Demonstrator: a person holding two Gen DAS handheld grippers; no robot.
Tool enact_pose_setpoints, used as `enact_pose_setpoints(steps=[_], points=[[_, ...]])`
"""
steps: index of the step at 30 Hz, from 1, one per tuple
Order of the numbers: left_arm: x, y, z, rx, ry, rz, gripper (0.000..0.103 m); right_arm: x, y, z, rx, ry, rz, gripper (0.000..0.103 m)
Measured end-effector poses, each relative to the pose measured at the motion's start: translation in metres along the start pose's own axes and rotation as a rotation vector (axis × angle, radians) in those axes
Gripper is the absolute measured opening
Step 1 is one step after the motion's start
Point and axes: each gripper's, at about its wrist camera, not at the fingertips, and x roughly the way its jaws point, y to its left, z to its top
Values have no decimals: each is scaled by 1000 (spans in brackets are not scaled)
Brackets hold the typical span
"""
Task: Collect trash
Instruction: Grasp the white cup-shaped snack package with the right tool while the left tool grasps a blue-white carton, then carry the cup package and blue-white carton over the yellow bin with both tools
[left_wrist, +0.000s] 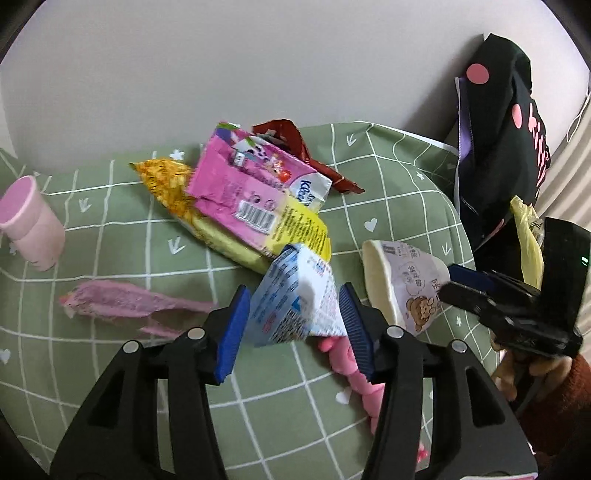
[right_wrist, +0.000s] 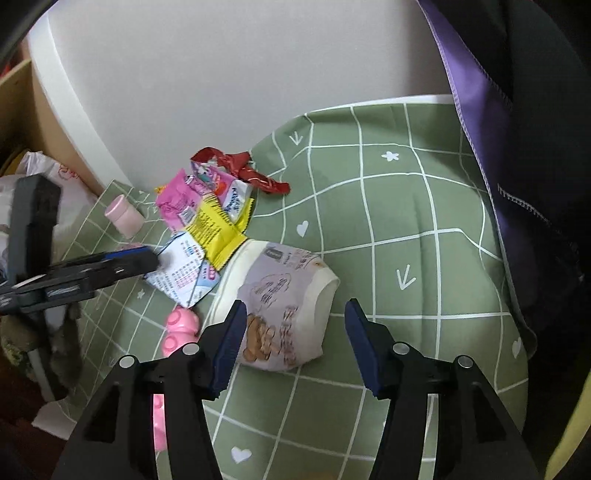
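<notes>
Blue-white wrapper (left_wrist: 295, 295) between left hand-held gripper (left_wrist: 293, 325) pads

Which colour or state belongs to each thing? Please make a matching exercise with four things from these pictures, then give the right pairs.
Things:
1. crumpled foil wrapper
2. small cylindrical plastic jar
3. printed paper cup
4. blue and white paper carton

Colour or state:
A. lies on its side, with a bear drawing
B. pale pink
C. between the fingers of the left gripper
D. dark red

Pairs: 1-D, 2-B, 3-A, 4-C
</notes>
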Motion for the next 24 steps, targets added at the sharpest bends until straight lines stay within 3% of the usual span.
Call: enact_pose_setpoints(steps=[5, 10, 17, 24], points=[[-14, 14, -9, -28, 1, 4, 48, 29, -3, -8, 84, 39, 31, 52], [-23, 19, -18, -24, 9, -3, 48, 26, 4, -12, 115, -6, 41, 45], [-18, 10, -16, -23, 5, -44, 48, -10, 26, -11, -12, -56, -96, 44], [2, 3, -1, -40, 25, -47, 48, -46, 25, -16, -3, -95, -154, 44]])
